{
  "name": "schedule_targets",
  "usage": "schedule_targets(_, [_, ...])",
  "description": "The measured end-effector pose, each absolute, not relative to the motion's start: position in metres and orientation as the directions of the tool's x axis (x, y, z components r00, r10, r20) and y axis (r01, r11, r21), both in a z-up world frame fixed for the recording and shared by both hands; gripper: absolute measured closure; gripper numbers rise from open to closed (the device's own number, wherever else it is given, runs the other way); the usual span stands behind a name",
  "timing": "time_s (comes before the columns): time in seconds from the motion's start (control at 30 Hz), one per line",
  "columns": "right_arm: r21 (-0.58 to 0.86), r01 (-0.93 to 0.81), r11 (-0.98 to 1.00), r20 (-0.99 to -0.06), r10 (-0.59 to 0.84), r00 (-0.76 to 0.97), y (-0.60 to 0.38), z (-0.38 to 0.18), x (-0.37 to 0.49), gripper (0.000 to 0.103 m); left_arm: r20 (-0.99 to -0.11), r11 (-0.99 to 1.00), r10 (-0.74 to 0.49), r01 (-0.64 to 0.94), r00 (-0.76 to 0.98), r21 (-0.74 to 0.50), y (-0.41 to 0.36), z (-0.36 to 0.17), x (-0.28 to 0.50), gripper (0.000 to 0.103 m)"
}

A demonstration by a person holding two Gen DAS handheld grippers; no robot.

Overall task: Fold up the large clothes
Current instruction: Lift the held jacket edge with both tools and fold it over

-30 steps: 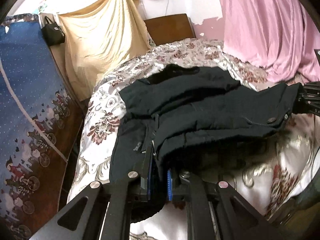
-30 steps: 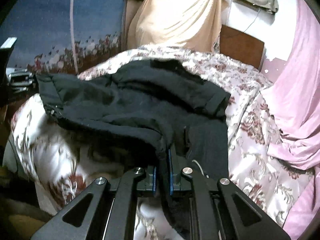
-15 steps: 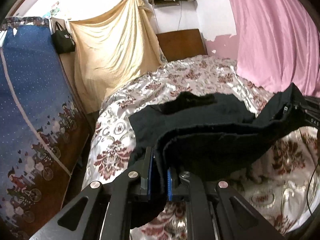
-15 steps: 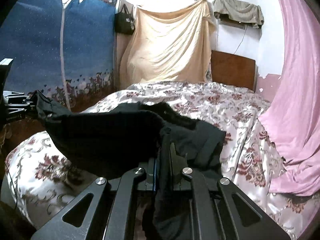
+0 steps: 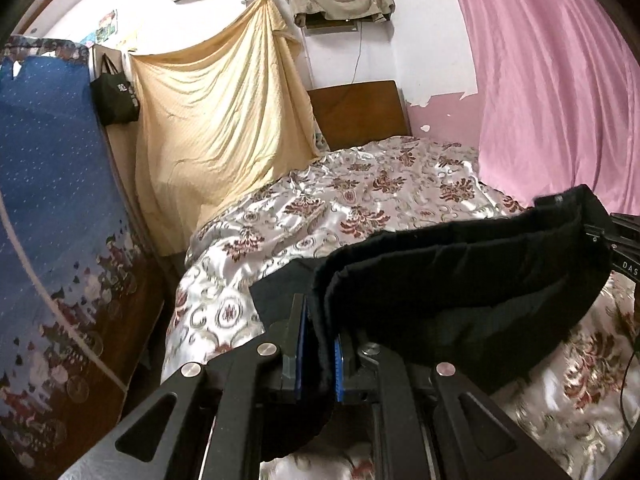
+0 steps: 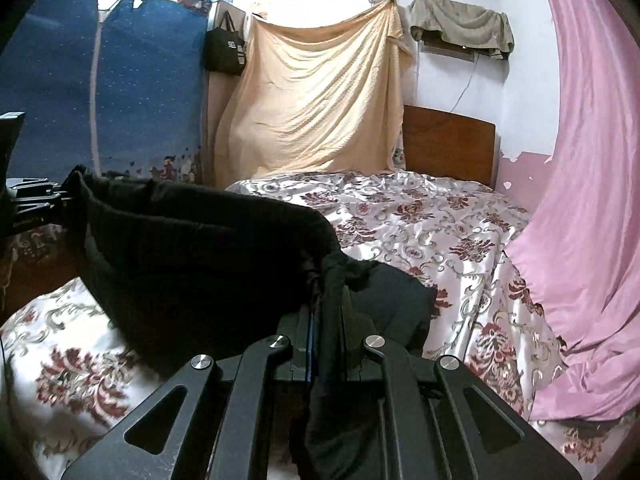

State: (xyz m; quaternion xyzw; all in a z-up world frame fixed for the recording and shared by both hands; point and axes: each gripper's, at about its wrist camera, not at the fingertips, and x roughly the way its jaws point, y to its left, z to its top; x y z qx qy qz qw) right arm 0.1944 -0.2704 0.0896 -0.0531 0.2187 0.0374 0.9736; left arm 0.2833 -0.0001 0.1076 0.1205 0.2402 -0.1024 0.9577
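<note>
Left gripper (image 5: pixel 319 344): fingers clamped on a thick fold of the black garment (image 5: pixel 460 280); blue pads pressed against the cloth on both sides.
Right gripper (image 6: pixel 326 340): fingers closed tight on another bunch of the same garment (image 6: pixel 192 256); cloth squeezed between them and trailing down past the frame.
Garment position: held up off the bed, stretched as a sagging band between the two grippers; doubled edge visible in the left wrist view, running out to the right gripper (image 5: pixel 622 240) at frame edge. Lower part draped down toward the bedspread (image 5: pixel 360 208); contact with it not clear.
Left gripper seen from right wrist: at far left (image 6: pixel 36 204), gripping the garment's end.
Bed: floral satin bedspread (image 6: pixel 420 220), wooden headboard (image 6: pixel 448 144) behind.
Surroundings: cream sheet (image 6: pixel 320 100) hung on wall, pink curtain (image 6: pixel 588 160) at right, blue patterned panel (image 6: pixel 100 80) at left, dark bag (image 6: pixel 226 46) hanging beside it.
</note>
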Motion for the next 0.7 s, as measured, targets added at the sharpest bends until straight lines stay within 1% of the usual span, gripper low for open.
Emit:
schedule_targets(0.1, [-0.11, -0.078, 0.991, -0.433, 0.023, 0.901, -0.274, 0.094, 0.224, 0.096, -0.485, 0.951, -0.141, 0.254, 0.863, 0.176, 0.0, 0.109, 0.316, 0.094])
schedule_targets(0.13, [-0.107, -0.074, 0.992, -0.438, 0.02, 0.899, -0.275, 0.095, 0.236, 0.096, -0.486, 0.951, -0.141, 0.255, 0.862, 0.177, -0.001, 0.11, 0.327, 0.097])
schedule_targets(0.2, [-0.101, -0.067, 0.993, -0.445, 0.015, 0.895, -0.278, 0.098, 0.258, 0.096, -0.495, 0.95, -0.134, 0.253, 0.859, 0.182, -0.003, 0.11, 0.351, 0.097])
schedule_targets(0.3, [-0.133, -0.048, 0.99, -0.457, -0.018, 0.889, -0.28, 0.098, 0.299, 0.096, -0.52, 0.949, -0.126, 0.255, 0.845, 0.184, -0.007, 0.105, 0.391, 0.097])
schedule_targets(0.47, [-0.134, -0.032, 0.99, -0.487, -0.038, 0.873, -0.287, 0.092, 0.36, 0.096, -0.56, 0.958, -0.123, 0.246, 0.819, 0.149, -0.011, 0.094, 0.451, 0.097])
schedule_targets(0.6, [-0.173, -0.029, 0.984, -0.504, -0.064, 0.862, -0.289, 0.091, 0.411, 0.096, -0.562, 0.963, -0.098, 0.221, 0.821, 0.156, -0.016, 0.087, 0.492, 0.097])
schedule_targets(0.7, [-0.177, -0.022, 0.984, -0.517, -0.074, 0.853, -0.291, 0.091, 0.445, 0.096, -0.567, 0.97, -0.089, 0.2, 0.819, 0.137, -0.019, 0.082, 0.522, 0.097])
